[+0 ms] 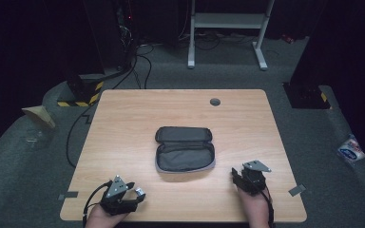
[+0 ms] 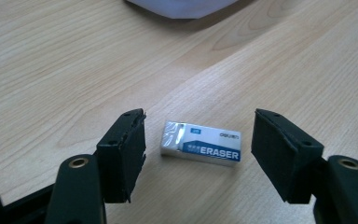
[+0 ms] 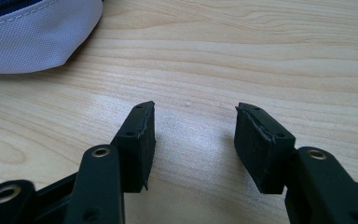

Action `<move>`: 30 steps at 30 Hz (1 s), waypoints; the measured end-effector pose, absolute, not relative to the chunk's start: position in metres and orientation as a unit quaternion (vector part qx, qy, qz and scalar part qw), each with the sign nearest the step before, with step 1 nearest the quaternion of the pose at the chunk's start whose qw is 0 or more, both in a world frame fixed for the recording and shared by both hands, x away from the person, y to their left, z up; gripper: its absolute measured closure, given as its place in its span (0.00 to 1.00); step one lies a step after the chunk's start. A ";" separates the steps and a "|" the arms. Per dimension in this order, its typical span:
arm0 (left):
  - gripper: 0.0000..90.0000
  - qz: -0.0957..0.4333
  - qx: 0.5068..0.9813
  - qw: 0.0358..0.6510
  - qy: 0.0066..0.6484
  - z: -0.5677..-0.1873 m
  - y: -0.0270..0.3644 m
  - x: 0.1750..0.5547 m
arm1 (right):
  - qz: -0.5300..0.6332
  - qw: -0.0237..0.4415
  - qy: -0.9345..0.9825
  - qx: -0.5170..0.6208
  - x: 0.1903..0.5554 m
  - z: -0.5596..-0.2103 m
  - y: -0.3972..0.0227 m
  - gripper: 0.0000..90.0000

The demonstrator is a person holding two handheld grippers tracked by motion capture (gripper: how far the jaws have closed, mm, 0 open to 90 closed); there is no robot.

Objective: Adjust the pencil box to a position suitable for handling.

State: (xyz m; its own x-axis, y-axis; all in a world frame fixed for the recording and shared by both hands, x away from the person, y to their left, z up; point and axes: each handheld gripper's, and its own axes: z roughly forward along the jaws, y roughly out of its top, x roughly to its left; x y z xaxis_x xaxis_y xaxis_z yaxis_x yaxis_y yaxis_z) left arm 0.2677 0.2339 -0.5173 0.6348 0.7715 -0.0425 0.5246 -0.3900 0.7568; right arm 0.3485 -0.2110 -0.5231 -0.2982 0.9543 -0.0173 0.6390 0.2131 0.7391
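Observation:
A small white eraser [image 2: 200, 148] with a blue label lies flat on the wooden table [image 2: 65, 56], also seen as a pale block [image 1: 140, 193] near the front left edge. My left gripper [image 2: 199, 116] stands open around the eraser, with a gap between each pad and it. In the high view the left gripper [image 1: 135, 190] sits low at the front left. A grey zip pouch [image 1: 185, 148] lies open at the table's middle. My right gripper [image 1: 236, 176] is open at the front right, its jaws [image 3: 196, 108] over bare wood with nothing between them.
The pouch's pale fabric edge [image 3: 32, 37] lies up and to the left of the right gripper's jaws. A round cable hole [image 1: 215, 101] sits near the table's far edge. Beyond the table are a metal stand [image 1: 228, 28] and cables on grey carpet.

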 end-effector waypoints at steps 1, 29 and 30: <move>0.39 0.163 0.821 0.380 0.393 -0.518 0.231 0.267 | 0.321 0.245 0.739 0.540 0.348 -0.523 -0.211 0.53; 0.52 0.183 0.826 0.373 0.381 -0.522 0.228 0.270 | 0.322 0.246 0.741 0.535 0.349 -0.523 -0.211 0.54; 0.52 0.186 0.825 0.373 0.381 -0.521 0.229 0.270 | 0.322 0.246 0.741 0.535 0.349 -0.523 -0.211 0.54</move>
